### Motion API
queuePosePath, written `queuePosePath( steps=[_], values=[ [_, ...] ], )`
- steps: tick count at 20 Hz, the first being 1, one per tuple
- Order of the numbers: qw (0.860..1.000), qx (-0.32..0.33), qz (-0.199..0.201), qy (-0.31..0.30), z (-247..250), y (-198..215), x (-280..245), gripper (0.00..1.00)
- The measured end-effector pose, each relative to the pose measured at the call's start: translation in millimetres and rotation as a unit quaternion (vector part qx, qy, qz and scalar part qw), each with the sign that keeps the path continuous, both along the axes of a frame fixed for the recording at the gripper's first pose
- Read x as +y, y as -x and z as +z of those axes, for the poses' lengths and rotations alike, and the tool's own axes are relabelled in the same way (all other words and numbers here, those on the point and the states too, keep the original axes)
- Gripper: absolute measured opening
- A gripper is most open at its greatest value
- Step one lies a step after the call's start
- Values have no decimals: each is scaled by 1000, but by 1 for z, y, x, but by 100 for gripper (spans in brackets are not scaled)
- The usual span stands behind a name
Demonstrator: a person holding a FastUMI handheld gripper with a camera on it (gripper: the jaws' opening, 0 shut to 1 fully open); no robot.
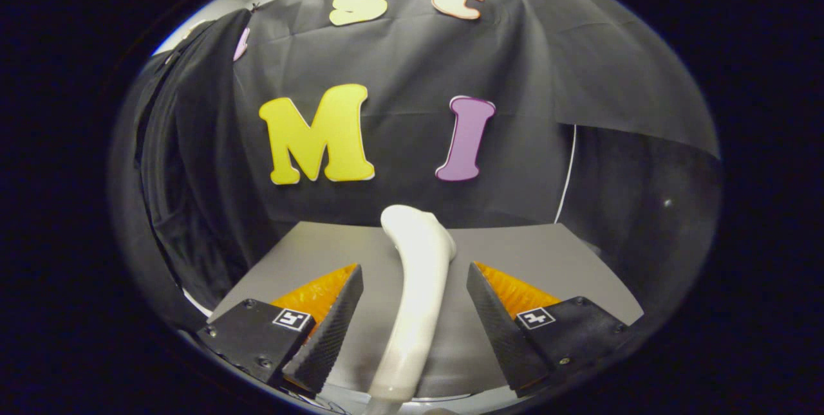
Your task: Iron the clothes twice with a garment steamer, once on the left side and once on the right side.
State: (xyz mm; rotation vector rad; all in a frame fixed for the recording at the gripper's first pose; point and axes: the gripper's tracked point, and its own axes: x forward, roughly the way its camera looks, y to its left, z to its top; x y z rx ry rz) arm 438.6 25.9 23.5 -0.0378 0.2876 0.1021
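Observation:
A white garment steamer (pixel 417 286) stands on the grey table (pixel 534 254), its curved handle rising between my fingers and its rounded top reaching just past the fingertips. My gripper (pixel 415 268) is open, one finger on each side of the handle, with a visible gap on both sides. Neither pad touches the steamer. A dark garment (pixel 164 164) hangs off to the left, beyond the left finger and next to the table's left edge.
The black cloth wall closes off the back of the table. A thin white cord (pixel 566 174) runs down the wall at the right, beside a darker panel (pixel 644 209).

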Motion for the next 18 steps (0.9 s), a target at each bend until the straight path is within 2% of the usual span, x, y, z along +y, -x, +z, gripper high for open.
queuePosePath(
  steps=[3, 5, 8, 11, 18],
  values=[
    [999, 35, 7, 7, -21, -12, 0, 99],
    [998, 55, 3, 15, -34, -18, -3, 94],
    [996, 94, -4, 0, -53, -16, -5, 80],
    [997, 80, -18, -4, -51, -18, -7, 66],
    [997, 74, -17, 6, -50, -17, -7, 58]
  ],
)
